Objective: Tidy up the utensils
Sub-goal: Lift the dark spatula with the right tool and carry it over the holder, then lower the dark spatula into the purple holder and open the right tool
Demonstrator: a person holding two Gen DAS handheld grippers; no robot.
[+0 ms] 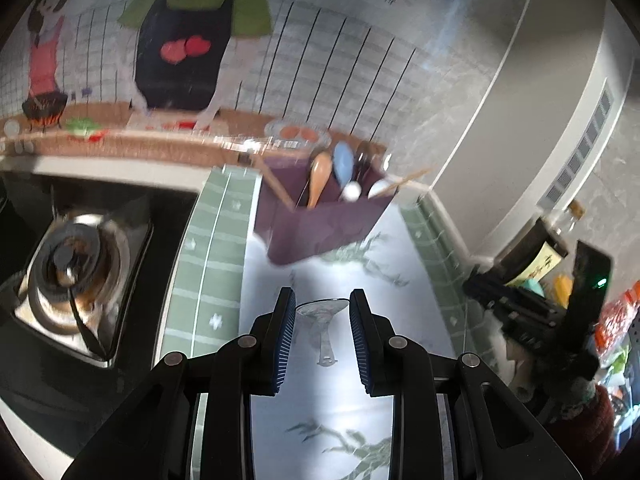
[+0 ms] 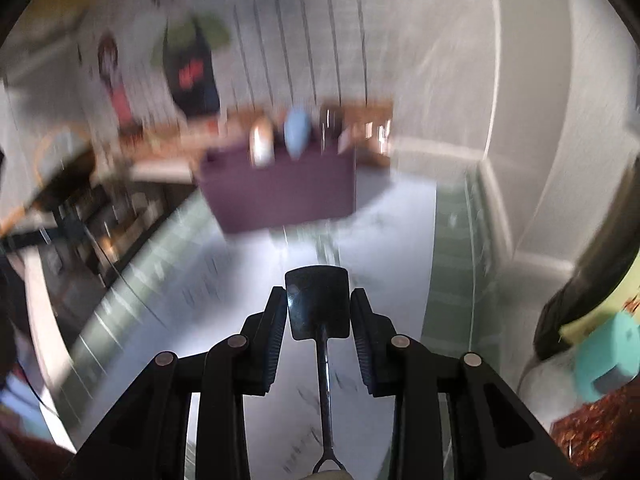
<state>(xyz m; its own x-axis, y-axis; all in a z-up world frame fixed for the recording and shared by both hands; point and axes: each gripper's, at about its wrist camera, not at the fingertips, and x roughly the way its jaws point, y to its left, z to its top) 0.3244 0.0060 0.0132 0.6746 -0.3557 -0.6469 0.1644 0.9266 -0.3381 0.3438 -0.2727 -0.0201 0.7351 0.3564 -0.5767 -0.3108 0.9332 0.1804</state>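
A purple utensil box [image 1: 320, 224] stands ahead on the white mat; it also shows, blurred, in the right wrist view [image 2: 280, 192]. It holds an orange spoon [image 1: 320, 176], a blue spoon [image 1: 343, 162] and other utensils. My left gripper [image 1: 322, 304] is shut on a clear plastic spoon [image 1: 324, 320], bowl forward, above the mat. My right gripper [image 2: 319, 300] is shut on a small black spatula [image 2: 318, 304], its thin handle pointing back toward the camera. The right gripper body [image 1: 536, 312] shows at the right of the left wrist view.
A gas stove burner [image 1: 68, 268] sits to the left beside the green-bordered mat [image 1: 208, 264]. A dark bottle [image 1: 536, 248] and packets stand at the right. A teal object [image 2: 608, 356] lies at the right. A wall rises behind the box.
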